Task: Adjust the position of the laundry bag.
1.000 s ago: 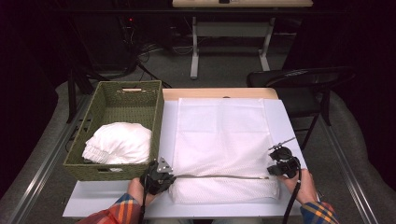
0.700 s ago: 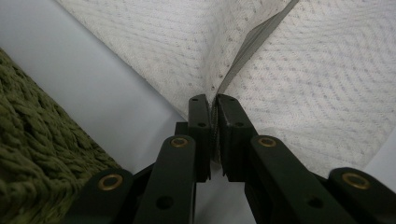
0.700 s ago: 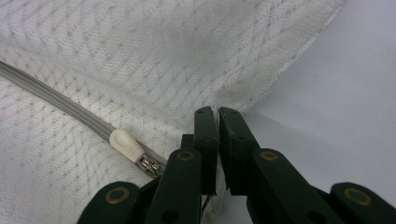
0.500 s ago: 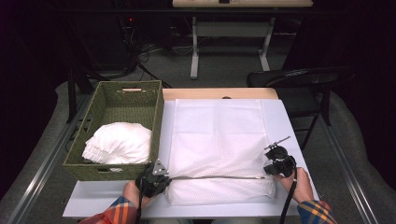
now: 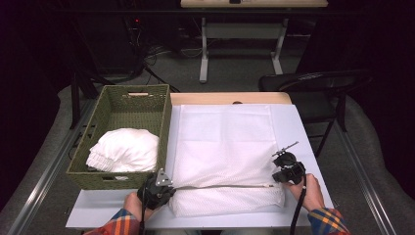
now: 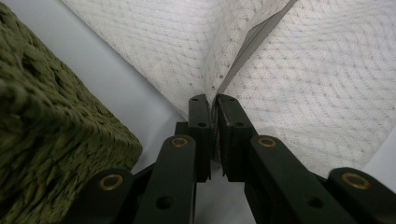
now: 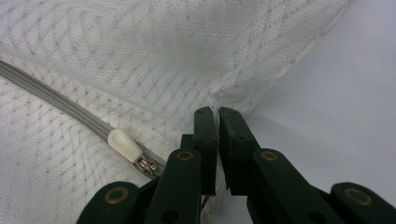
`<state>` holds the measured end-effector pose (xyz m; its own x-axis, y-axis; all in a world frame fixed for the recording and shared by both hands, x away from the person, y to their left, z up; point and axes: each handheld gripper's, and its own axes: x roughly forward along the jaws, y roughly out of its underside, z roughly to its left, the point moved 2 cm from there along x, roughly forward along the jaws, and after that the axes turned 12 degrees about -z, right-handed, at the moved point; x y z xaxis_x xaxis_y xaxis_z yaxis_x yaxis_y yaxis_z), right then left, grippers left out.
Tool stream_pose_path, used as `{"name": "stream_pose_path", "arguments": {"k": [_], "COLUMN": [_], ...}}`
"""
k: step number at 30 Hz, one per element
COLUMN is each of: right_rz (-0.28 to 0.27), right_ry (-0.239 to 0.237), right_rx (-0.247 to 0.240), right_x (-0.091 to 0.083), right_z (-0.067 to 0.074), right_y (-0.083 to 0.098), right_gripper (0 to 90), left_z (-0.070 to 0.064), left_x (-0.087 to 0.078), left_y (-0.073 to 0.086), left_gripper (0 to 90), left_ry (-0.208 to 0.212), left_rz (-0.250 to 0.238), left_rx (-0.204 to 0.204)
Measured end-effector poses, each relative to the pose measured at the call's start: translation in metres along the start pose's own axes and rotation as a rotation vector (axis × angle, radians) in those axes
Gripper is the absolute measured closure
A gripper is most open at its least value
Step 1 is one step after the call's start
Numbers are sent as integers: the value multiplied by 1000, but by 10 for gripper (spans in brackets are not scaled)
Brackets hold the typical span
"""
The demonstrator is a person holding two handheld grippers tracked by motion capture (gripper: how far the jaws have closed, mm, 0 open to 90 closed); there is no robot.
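We've got both grippers clamped on the near end of the white mesh cover (image 5: 222, 147), one on each side: left gripper (image 5: 165, 186) pinches the fabric edge at the left end of the zipper (image 5: 222, 186), right gripper (image 5: 280, 179) pinches the right corner just past the pull (image 7: 125, 144). Jaws on both are closed with cloth between them, clear in the two gripper views. Cover lies flat on the table (image 5: 303, 132), long axis running away from us; the zipper line runs left-right between the two grippers, taut-ish. So the cover extends forward from both grippers, and the seam we hold is its near fold line. Neither hand is nearer, they sit level with each other at opposite ends. Basket (image 5: 161, 127) with a white bundle (image 5: 125, 149) sits just left of the cover, closest to our left hand. We reckon next move is a lift or fold forward; keep both ends level so the seam stays straight
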<state>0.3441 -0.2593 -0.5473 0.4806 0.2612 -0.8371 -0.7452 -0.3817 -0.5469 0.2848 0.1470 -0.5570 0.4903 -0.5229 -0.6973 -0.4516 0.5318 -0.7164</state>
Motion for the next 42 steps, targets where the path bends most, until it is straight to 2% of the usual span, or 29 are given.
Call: {"name": "stream_pose_path", "arguments": {"k": [3,5,8,10,11,15,17,18,19,20,21,25,29,33,37,42], "right_rz": [1,2,-3,-5,-9,-35,-52,-72,-72,-82,-95,-132,-152,-181,-191,-201], "right_ry": [-1,0,-3,-3,-4,10,15,26,26,29,25,16,9,-3,-3,-10], "right_rx": [-14,-2,-21,-15,-23,-29,-24,-19,-19,-14,-10,-6,10,25,27,30], "right_x": [1,2,2,2,1,-9,-14,-21,-21,-24,-31,-41,-53,-61,-67,-69], "right_z": [1,2,1,2,1,2,2,1,1,1,0,-1,0,1,4,5], "right_y": [-2,-2,-3,-2,-2,2,5,8,8,9,12,16,22,26,31,37], "right_gripper": [853,854,846,811,755,575,444,345,345,283,178,126,8,0,0,0], "left_z": [0,0,1,0,-1,-5,-7,-9,-11,-12,-14,-19,-25,-31,-28,-28], "left_x": [0,-1,-2,-3,-5,-15,-22,-24,-26,-27,-28,-26,-19,-14,-7,-4], "left_y": [2,2,2,1,1,-3,-5,-7,-9,-10,-12,-18,-26,-33,-35,-38], "left_gripper": [842,842,832,785,718,463,371,300,300,277,224,168,141,104,66,51], "left_ry": [-3,-5,-1,5,27,65,92,91,103,110,110,142,171,194,202,205], "left_rz": [5,3,4,6,-3,-50,-82,-97,-107,-113,-123,-137,-136,-154,-136,-140], "left_rx": [-2,0,-1,13,19,47,64,71,77,82,86,91,101,122,101,102]}}
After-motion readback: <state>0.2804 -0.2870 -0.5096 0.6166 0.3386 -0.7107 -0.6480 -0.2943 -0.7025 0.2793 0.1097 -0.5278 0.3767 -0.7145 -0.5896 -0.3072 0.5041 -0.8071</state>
